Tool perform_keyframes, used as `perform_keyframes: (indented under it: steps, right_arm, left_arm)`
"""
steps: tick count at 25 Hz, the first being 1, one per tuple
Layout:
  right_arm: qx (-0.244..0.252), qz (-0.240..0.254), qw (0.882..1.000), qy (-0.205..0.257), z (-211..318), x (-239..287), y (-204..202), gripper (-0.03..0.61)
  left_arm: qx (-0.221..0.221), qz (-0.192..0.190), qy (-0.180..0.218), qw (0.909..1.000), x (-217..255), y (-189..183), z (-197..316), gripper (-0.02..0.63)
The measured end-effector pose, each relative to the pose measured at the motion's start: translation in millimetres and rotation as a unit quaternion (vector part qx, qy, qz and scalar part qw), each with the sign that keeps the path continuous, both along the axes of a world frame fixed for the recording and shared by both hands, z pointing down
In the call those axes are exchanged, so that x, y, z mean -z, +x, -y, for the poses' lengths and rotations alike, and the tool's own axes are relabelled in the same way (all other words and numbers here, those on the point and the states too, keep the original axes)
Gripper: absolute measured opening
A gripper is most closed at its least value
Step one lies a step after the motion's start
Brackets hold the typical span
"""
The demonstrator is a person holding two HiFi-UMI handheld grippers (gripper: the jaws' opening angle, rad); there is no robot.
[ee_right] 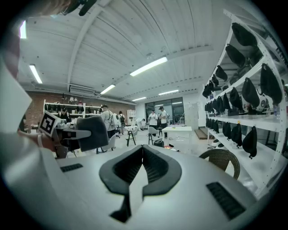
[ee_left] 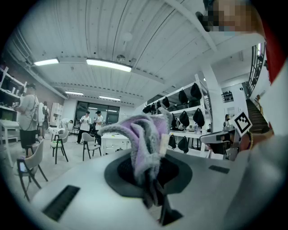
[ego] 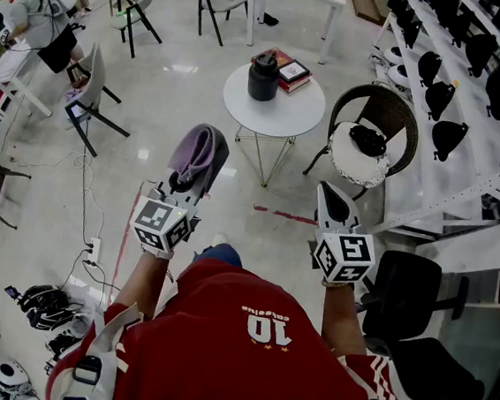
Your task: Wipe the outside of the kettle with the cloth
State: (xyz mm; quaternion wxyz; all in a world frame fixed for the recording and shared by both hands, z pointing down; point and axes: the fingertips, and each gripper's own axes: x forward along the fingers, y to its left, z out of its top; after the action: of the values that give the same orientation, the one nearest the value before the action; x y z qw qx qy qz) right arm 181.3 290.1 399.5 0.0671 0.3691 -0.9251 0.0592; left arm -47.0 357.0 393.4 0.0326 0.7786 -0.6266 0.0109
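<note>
A black kettle stands on a small round white table ahead of me, well beyond both grippers. My left gripper is shut on a purple-grey cloth, which bunches up past the jaws. In the left gripper view the cloth rises from between the closed jaws of that gripper. My right gripper is level with the left one and shut with nothing in it. Its jaws meet in the right gripper view. Both are held over the floor, short of the table.
Stacked books lie next to the kettle. A wicker chair with a dark item on its cushion stands right of the table. Shelves of black helmets run along the right. Chairs and people fill the far left; a black office chair sits near my right.
</note>
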Motion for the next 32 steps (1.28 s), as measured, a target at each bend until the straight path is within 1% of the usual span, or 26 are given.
perform_keyframes:
  steps: [6,13,18,24,28,32]
  right_arm:
    - [0.001,0.006,1.000,0.007,-8,5,6,0.017]
    - [0.002,0.000,1.000,0.023,-14,6,4,0.017]
    - [0.008,0.007,0.999,0.039,-17,7,-2,0.017]
    - [0.043,-0.002,0.999,0.017,-16,2,-10,0.017]
    - [0.041,-0.001,0.999,0.005,0,-3,-16,0.017]
    - [0.040,-0.004,0.999,-0.005,24,-9,-25,0.017]
  left_arm:
    - [-0.009,0.010,0.010,0.9999,6,13,-6,0.044]
    - [-0.005,0.004,0.003,1.0000,3,13,-11,0.044]
    - [-0.004,0.012,0.004,0.9999,-1,6,-8,0.044]
    - [-0.013,0.006,-0.001,0.9999,-3,-4,9,0.044]
    - [-0.013,0.010,-0.001,0.9999,-9,-12,25,0.044]
    - [-0.020,0.004,-0.012,0.9997,-17,-21,45,0.044]
